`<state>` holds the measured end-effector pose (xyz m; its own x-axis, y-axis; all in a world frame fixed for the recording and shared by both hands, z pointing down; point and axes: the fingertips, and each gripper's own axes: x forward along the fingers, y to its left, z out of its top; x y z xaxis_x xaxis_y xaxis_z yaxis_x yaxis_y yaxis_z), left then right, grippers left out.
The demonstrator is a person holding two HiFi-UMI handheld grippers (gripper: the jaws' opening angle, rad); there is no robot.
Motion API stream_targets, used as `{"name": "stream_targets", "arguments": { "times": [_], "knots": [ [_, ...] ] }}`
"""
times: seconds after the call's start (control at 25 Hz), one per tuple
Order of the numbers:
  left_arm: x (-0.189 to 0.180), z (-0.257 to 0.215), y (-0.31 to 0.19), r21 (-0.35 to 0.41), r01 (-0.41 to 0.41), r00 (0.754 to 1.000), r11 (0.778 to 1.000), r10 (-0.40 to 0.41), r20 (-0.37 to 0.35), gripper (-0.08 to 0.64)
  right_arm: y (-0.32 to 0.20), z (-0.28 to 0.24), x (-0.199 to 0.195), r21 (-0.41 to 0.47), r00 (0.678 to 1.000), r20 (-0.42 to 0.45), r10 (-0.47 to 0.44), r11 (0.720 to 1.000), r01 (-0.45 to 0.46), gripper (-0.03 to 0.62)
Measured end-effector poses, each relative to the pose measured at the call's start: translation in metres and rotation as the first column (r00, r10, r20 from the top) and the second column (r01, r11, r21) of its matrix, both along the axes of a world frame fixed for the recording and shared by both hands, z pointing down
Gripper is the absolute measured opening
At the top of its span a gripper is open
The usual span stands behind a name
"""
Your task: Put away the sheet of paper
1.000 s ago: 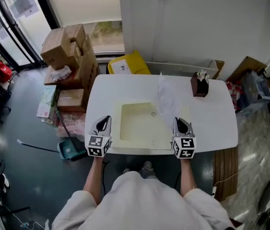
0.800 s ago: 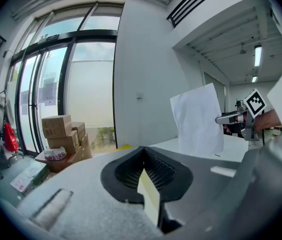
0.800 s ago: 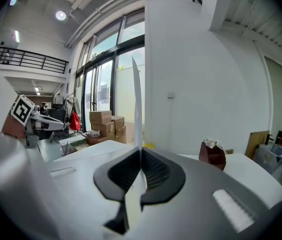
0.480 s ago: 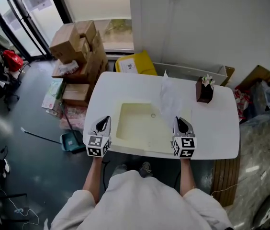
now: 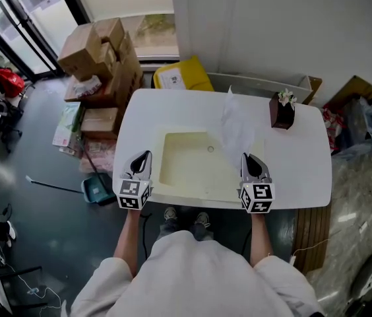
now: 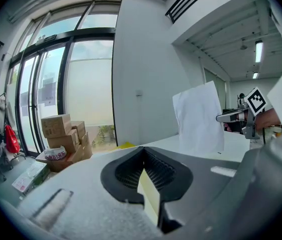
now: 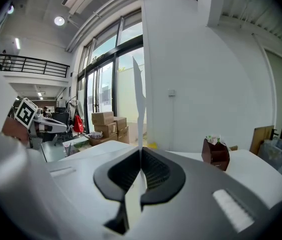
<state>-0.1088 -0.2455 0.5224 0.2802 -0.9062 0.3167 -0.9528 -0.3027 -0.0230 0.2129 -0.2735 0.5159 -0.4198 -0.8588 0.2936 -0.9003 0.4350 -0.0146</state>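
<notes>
The sheet of paper (image 5: 236, 121) is thin and white. It stands up on edge over the white table (image 5: 298, 170), and my right gripper (image 5: 252, 161) is shut on its near corner. From the right gripper view the sheet (image 7: 139, 99) rises straight out of the closed jaws as a narrow strip. In the left gripper view the sheet (image 6: 198, 119) shows broadside, with the right gripper (image 6: 236, 116) beside it. My left gripper (image 5: 142, 161) hovers at the table's near left edge, jaws together. A pale yellow sliver (image 6: 149, 196) shows in their slot; I cannot tell what it is.
A pale yellow flat tray or folder (image 5: 192, 167) lies on the table between the grippers. A small brown box (image 5: 282, 111) with white flowers stands at the far right. Cardboard boxes (image 5: 100, 51) and a yellow bin (image 5: 179, 78) sit on the floor beyond the table's left.
The head view has swung slightly. Both grippers and the upright paper keep their places at the table's near edge.
</notes>
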Motion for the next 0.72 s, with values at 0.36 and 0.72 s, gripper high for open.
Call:
{"name": "stream_targets", "arguments": {
  "times": [0.36, 0.72],
  "knots": [
    [-0.020, 0.019, 0.005, -0.030, -0.027, 0.999, 0.999, 0.027, -0.020, 0.005, 0.013, -0.008, -0.025, -0.003, 1.000, 0.011, -0.016, 1.000, 0.016, 0.002],
    [-0.030, 0.036, 0.011, -0.056, -0.036, 0.999, 0.998, 0.034, -0.036, 0.005, 0.023, -0.024, -0.039, 0.023, 0.998, 0.010, -0.056, 0.998, 0.056, 0.002]
  ]
}}
